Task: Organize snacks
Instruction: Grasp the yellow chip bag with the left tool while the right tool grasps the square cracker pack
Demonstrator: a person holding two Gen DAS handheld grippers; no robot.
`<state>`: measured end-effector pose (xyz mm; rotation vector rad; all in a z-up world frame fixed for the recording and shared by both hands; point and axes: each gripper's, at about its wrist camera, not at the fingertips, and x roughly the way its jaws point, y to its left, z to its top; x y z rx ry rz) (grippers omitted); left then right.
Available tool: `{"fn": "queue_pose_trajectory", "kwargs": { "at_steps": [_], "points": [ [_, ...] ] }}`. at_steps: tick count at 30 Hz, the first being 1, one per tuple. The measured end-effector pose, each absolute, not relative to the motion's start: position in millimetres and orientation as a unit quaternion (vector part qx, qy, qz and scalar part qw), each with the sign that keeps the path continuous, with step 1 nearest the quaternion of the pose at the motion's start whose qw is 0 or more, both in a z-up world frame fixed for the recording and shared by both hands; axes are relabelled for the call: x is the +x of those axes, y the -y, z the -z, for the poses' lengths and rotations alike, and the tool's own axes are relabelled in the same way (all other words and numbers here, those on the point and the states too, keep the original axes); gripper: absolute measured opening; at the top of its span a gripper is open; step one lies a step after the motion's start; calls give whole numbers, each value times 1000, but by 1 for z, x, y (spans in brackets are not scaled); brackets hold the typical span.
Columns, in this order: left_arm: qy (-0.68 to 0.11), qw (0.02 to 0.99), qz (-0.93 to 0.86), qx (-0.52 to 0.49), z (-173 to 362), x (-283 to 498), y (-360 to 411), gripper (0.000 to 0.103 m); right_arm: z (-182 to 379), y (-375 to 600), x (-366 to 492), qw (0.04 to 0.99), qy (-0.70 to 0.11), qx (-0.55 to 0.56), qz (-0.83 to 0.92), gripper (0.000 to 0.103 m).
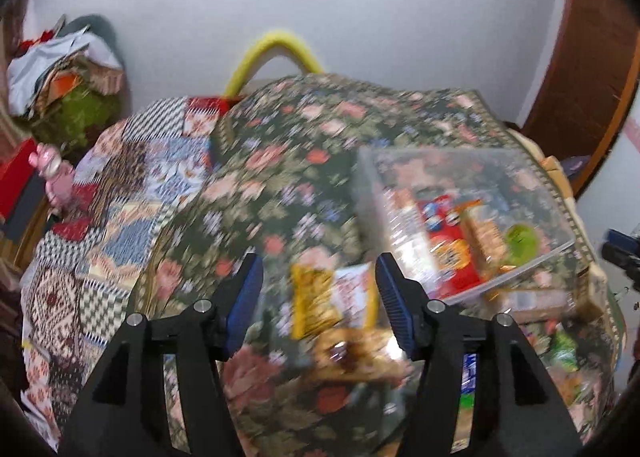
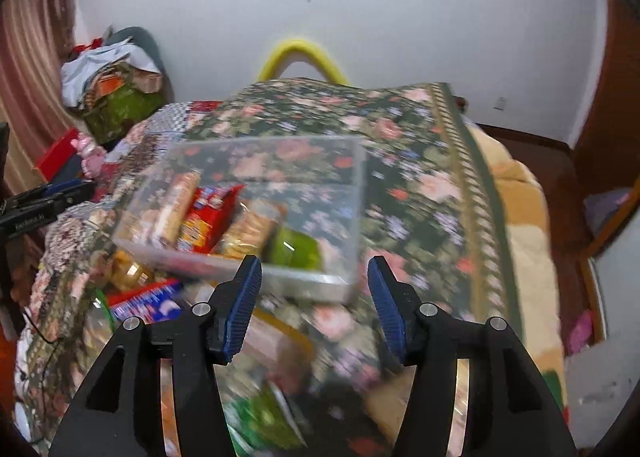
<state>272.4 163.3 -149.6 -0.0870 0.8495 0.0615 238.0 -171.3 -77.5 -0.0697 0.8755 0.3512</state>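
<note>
1. Both views are motion-blurred; no brand or label on any packet can be read.
2. Left wrist view, far left: a patchwork quilt (image 1: 132, 193) lies beside a floral bedspread (image 1: 280, 161) on the bed.
3. Left gripper (image 1: 319, 299): fingers spread wide, holding nothing. Between them in the view, on the bedspread, lie a yellow-and-white snack packet (image 1: 332, 299) and, just nearer, a brown snack packet (image 1: 352, 353).
4. Right of these sits a clear plastic box (image 1: 460, 161) on the bedspread. Inside it: a red snack packet (image 1: 448, 241), a tan biscuit pack (image 1: 486, 235), a green item (image 1: 520, 241).
5. Right wrist view, left edge: the other gripper's black body carries small white lettering, too blurred to read.
6. Loose snacks lie in front of the box at lower left, among them a blue-and-red packet (image 2: 148, 299).
7. Right gripper (image 2: 315, 283): fingers spread wide, empty, above the near edge of the box.
8. A yellow curved tube (image 2: 298, 53) shows behind the bed.
</note>
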Motion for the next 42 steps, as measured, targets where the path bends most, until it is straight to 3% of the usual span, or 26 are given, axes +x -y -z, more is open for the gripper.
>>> {"fn": "queue_pose_trajectory", "kwargs": {
  "at_steps": [10,21,23,26,30,33,38,42],
  "points": [
    [-468,881,-30,-62,209,289,-177,59,106,233,212,882,-461,-14,-93,59],
    [-485,873,5,-55,241,315,-164,74,131,242,213,868,-491,2,-78,62],
    [-482,875,8,-54,242,315,-163,74,133,240,214,868,-490,7,-79,72],
    [-476,877,9,-63,244,315,-166,75,136,236,218,870,-487,14,-77,79],
    [-467,880,5,-84,243,312,-174,64,146,225,225,865,-494,12,-81,81],
    [-464,881,-2,-95,242,308,-178,40,152,218,226,861,-500,10,-90,81],
    [-464,880,-4,-100,242,302,-179,31,157,210,223,858,-503,4,-102,58],
    [-455,886,-17,-87,233,292,-176,6,154,216,215,863,-495,6,-103,53]
  ]
}}
